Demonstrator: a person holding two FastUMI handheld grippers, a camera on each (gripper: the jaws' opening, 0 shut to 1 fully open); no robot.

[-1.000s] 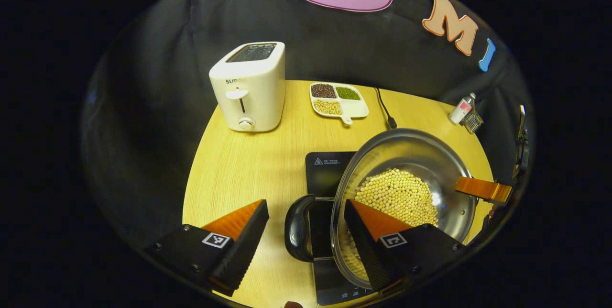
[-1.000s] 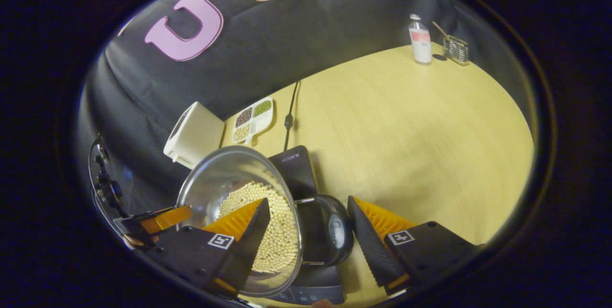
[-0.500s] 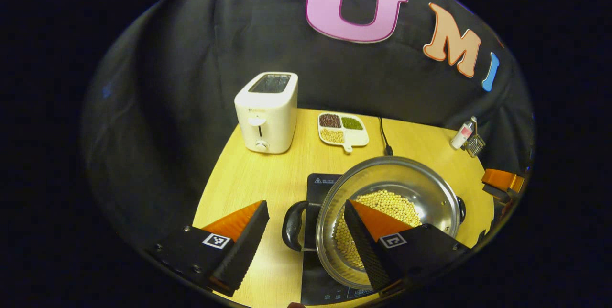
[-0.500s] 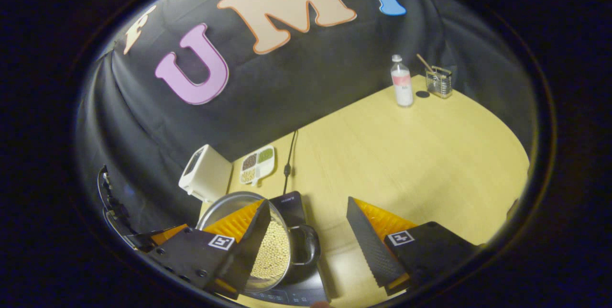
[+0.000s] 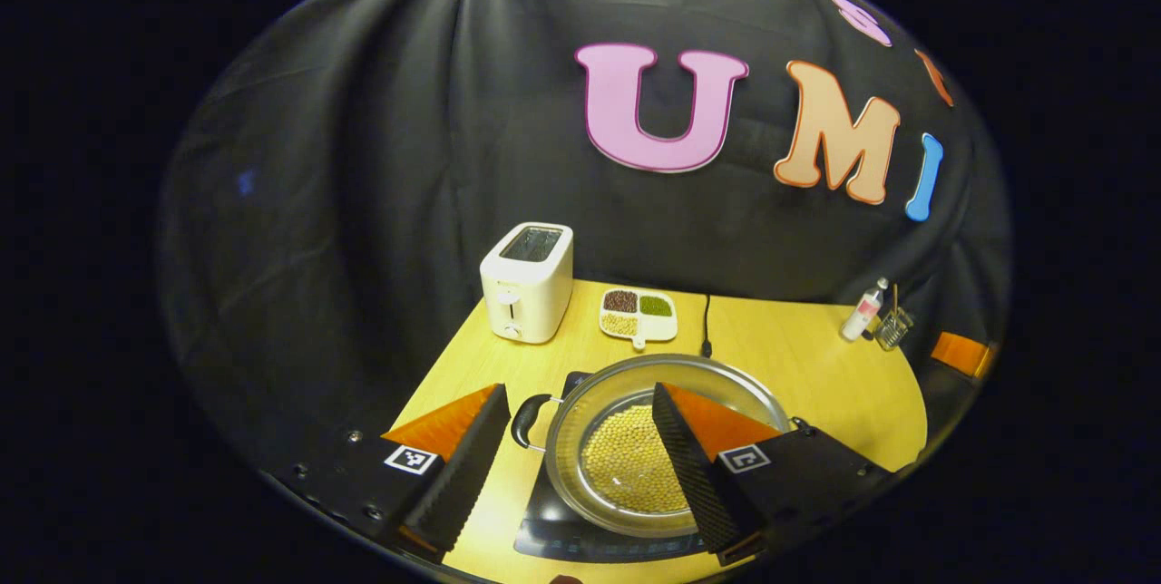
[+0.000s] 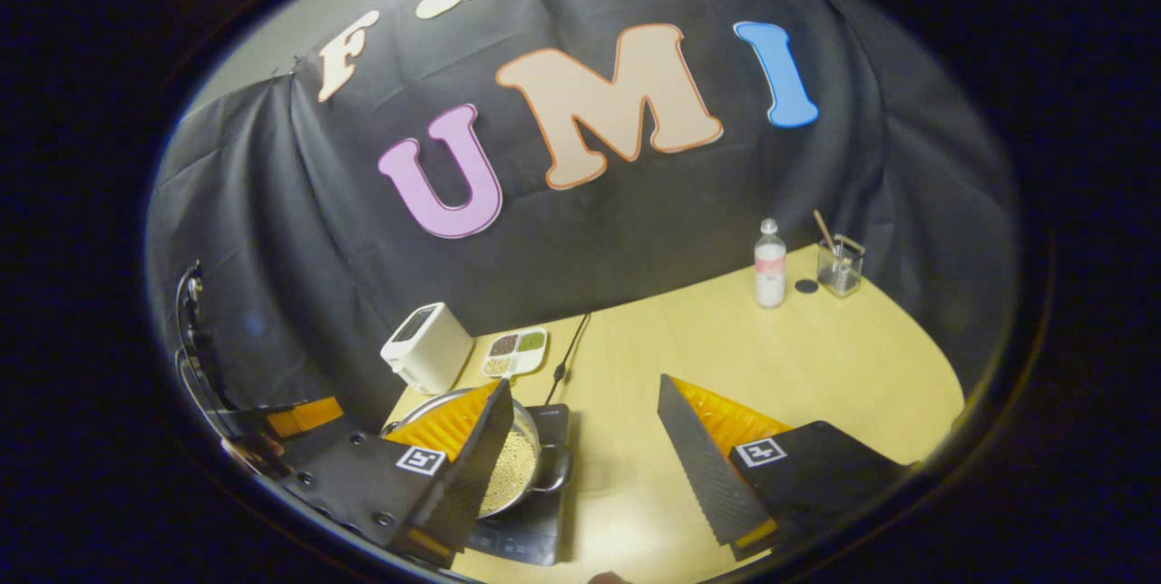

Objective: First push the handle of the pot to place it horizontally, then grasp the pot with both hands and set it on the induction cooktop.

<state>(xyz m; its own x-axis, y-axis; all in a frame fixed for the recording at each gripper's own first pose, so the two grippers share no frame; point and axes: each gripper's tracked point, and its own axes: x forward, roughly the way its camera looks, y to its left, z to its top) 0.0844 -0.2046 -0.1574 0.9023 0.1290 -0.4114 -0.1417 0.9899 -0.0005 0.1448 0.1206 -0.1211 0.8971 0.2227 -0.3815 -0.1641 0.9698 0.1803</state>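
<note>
A steel pot (image 5: 626,373) holding pale beans sits on the black induction cooktop (image 5: 553,534), its black side handle (image 5: 529,416) pointing left in the left gripper view. My left gripper (image 5: 579,389) hovers open well above and behind it, nothing between the fingers. In the right gripper view the pot (image 6: 531,452) rests on the cooktop (image 6: 535,534) at lower left, partly hidden by one finger. My right gripper (image 6: 585,383) is open and raised, holding nothing. The other gripper shows at each view's edge: the right one (image 5: 960,351) and the left one (image 6: 304,416).
On the round wooden table (image 5: 798,366) stand a white toaster (image 5: 528,283), a divided bean dish (image 5: 639,314), a power cable (image 5: 706,326), a small bottle (image 5: 863,309) and a glass holder (image 5: 893,327) at the far right. The black cloth wall rises behind.
Both grippers have drawn up and back from the pot, which now looks small and far below. The pot stays on the cooktop.
</note>
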